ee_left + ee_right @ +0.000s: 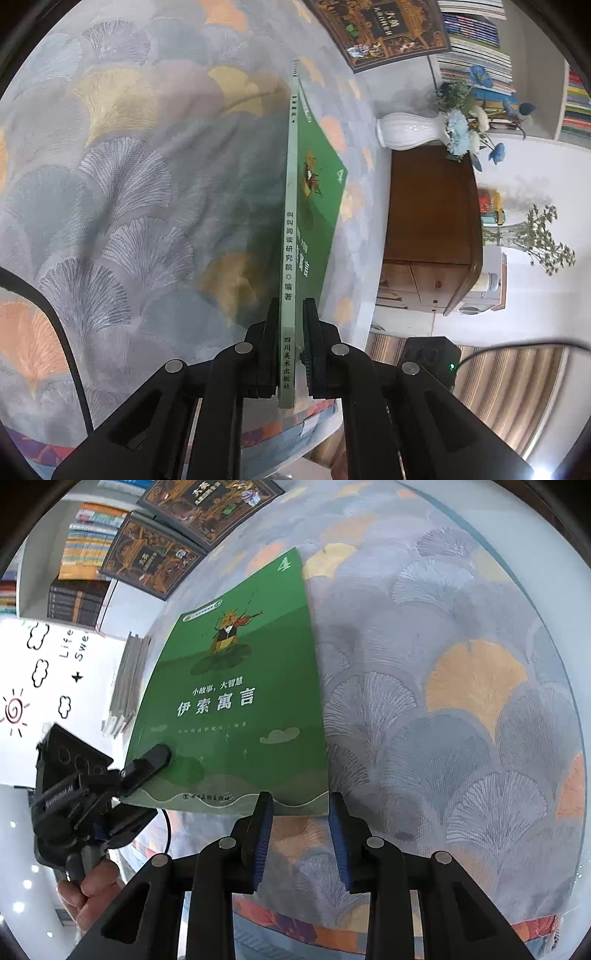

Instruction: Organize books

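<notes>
The green book point(236, 686) is clamped at its spine end by the left gripper point(290, 354) above the patterned tablecloth point(443, 701); the right gripper point(301, 834) is parted, seemingly empty, just beside the book's edge.

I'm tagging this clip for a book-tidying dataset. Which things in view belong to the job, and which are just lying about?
Part of the job:
- green book, clamped near its spine by the left tongs
- right tongs, open just below the book's lower edge
- dark patterned books at the table's far edge
- shelved books

Just lying about:
- white vase of flowers
- wooden cabinet
- patterned tablecloth
</notes>
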